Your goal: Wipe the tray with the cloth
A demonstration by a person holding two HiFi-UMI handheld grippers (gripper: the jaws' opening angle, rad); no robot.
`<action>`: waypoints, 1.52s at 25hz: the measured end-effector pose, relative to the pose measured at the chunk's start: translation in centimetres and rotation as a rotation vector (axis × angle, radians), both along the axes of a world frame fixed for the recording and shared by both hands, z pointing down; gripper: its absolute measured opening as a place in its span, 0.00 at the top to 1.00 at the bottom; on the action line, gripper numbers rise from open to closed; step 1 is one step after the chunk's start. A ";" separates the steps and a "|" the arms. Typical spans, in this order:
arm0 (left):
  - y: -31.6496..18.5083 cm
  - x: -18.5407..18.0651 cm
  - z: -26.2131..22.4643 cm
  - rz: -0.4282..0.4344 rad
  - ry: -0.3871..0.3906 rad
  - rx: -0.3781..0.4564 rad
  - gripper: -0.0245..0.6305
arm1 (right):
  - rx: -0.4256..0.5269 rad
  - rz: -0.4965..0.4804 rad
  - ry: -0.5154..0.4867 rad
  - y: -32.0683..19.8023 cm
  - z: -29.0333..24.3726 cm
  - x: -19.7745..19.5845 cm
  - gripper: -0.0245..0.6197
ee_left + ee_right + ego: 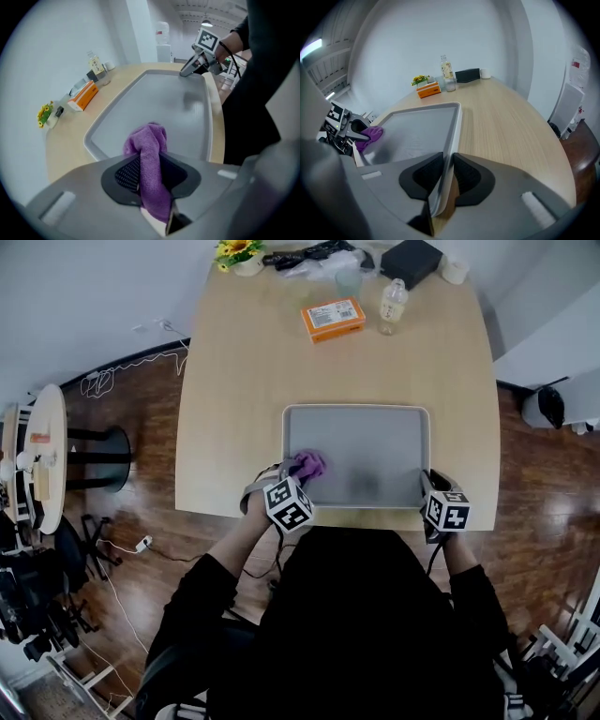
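The left gripper point(151, 174) clenches the purple cloth point(149, 140) between its jaws, at 8 o'clock on the tray point(375, 451). The right gripper point(446, 174) grasps the tray rim at 4 o'clock.

This is looking like an office or test room: a pale worktop point(234, 381) is standing on dark wood flooring point(131, 427). Cables point(98, 381) and equipment stands point(37, 615) are cluttering it.

Lower centre: clamped on the grey tray point(417, 133) rim with the right gripper point(446, 171). Middle left: purple cloth point(375, 133) in the left gripper point(360, 132). Upper centre: orange box point(429, 90), bottle point(446, 70), possibly flowers point(420, 79).
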State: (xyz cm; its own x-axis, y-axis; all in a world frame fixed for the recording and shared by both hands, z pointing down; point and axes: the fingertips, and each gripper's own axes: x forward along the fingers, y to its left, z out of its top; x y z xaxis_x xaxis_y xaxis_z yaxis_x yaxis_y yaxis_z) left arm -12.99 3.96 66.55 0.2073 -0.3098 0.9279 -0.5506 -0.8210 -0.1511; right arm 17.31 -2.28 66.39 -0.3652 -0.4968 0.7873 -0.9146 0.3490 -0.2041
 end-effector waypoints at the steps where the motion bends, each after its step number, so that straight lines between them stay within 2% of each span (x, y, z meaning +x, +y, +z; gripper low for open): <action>1: 0.1 -0.7 -0.1 -0.014 -0.001 -0.001 0.84 | 0.000 0.002 0.001 0.0 0.0 0.0 0.85; 5: 0.4 -1.2 -0.3 -0.031 -0.014 -0.005 0.84 | 0.004 0.015 0.001 0.2 -0.3 -0.1 0.85; 10: 0.6 1.7 -0.7 0.060 -0.024 -0.029 0.84 | 0.011 0.039 -0.009 0.8 -0.7 -0.8 0.85; 14: -0.5 7.9 -1.0 0.160 0.023 -0.043 0.84 | 0.023 0.043 -0.026 0.2 -0.7 -0.8 0.85; 18: -0.6 17.0 -1.4 0.345 0.054 -0.048 0.83 | 0.024 0.045 -0.039 0.2 -0.6 -0.7 0.85; 22: 0.2 24.7 -1.2 0.524 0.026 -0.041 0.83 | 0.010 0.028 -0.047 0.3 -0.6 -0.8 0.85; 25: 0.7 27.6 -1.1 0.616 -0.021 -0.036 0.83 | 0.001 0.014 -0.051 0.3 -0.6 -0.6 0.85; 28: 1.0 28.6 -1.1 0.626 -0.038 -0.042 0.83 | -0.002 0.012 -0.068 0.3 -0.7 -0.3 0.85; 33: 2.2 28.7 -1.5 0.556 0.078 -0.079 0.83 | -0.002 0.000 -0.066 0.1 -0.5 0.2 0.85; 35: 2.5 27.4 -1.4 0.525 0.091 -0.076 0.83 | -0.003 -0.003 -0.063 0.1 -0.4 0.3 0.85; 38: 2.9 23.3 -1.2 0.448 0.106 -0.066 0.83 | -0.004 -0.004 -0.057 0.2 -0.3 0.4 0.85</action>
